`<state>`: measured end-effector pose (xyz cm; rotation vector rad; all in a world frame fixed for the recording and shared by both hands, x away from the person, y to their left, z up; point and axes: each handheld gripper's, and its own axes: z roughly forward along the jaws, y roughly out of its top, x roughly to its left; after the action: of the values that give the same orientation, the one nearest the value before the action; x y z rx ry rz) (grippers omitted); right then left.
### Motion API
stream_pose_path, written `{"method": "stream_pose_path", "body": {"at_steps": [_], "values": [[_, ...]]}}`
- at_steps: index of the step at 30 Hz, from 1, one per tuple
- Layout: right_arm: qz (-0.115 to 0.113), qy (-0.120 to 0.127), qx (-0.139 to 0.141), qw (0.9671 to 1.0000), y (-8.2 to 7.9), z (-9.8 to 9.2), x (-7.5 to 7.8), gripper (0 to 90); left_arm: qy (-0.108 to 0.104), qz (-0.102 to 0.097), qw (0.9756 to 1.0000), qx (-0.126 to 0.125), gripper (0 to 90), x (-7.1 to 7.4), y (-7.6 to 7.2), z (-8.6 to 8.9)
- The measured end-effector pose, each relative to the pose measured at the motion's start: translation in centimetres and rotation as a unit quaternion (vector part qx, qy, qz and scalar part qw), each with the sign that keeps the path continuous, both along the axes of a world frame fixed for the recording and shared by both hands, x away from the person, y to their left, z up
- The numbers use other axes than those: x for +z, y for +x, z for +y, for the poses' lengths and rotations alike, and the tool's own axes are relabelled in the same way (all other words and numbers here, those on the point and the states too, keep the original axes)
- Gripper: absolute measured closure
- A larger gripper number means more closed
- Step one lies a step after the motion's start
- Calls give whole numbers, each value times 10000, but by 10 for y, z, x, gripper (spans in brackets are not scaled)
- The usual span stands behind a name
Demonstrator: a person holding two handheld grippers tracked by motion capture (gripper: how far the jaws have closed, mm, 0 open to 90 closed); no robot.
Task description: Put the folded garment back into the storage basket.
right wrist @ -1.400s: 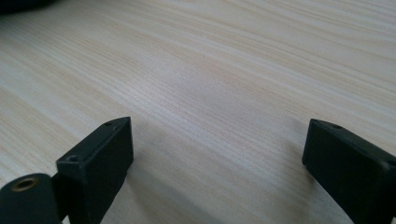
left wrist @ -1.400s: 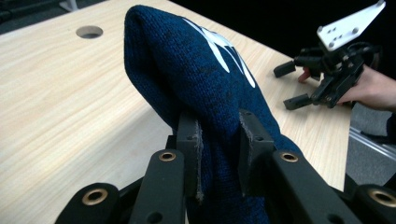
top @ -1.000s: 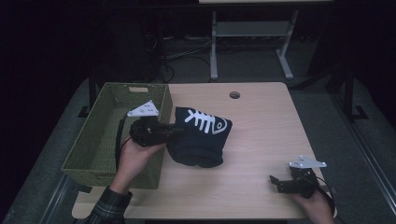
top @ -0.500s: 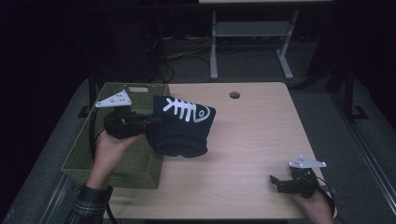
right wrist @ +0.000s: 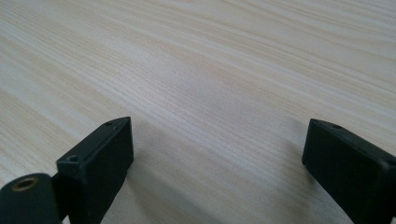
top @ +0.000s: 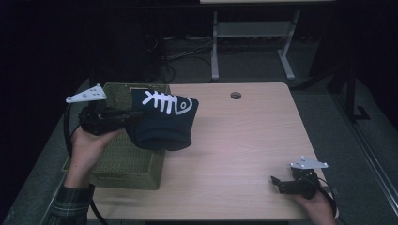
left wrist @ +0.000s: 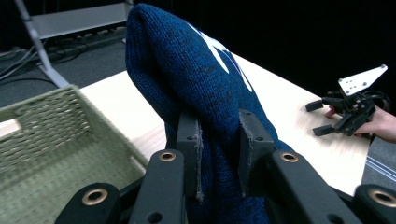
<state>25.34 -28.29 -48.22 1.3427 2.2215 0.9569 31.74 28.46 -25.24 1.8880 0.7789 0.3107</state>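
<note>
Now the sweater, dark blue knit with a white fish-bone print, is held clear of the surface, bunched and hanging over the right rim of the basket. It is clamped between the fingers of the left gripper, whose pads are pressed into a fold of the knit, as the left gripper view shows.

The step in hand is judged to be the carry into the basket. What is called for next is a short move further over the basket's open middle, a lowering, and only then a release, so that no cloth is left draped over the rim.

The right gripper is rested at the near right corner of the surface, its fingers spread wide with nothing between them, well apart from the sweater. Nothing is seen in the basket's visible part to block the drop; the near wall alone could catch a trailing hem.
</note>
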Motion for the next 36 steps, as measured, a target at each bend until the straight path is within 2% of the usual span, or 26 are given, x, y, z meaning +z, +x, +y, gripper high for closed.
{"method": "stream_pose_path", "body": {"at_steps": [12, 17, 24, 36], "values": [[2, 0, -13, 10000, 0, 0, 0, 84, 7, -150, 9992, 375, 735, 18, -8, 42], [-1, -1, -15, 10000, 0, 0, 0, 84, 16, -162, 9984, 548, 735, 21, -9, 59], [-4, -9, -15, 10000, 0, 0, 0, 85, 90, -79, 9973, 721, 735, 13, -7, 74], [-1, -7, -7, 10000, 0, 0, 0, 85, 261, 141, 9960, 847, 735, -5, -4, 91]]}}
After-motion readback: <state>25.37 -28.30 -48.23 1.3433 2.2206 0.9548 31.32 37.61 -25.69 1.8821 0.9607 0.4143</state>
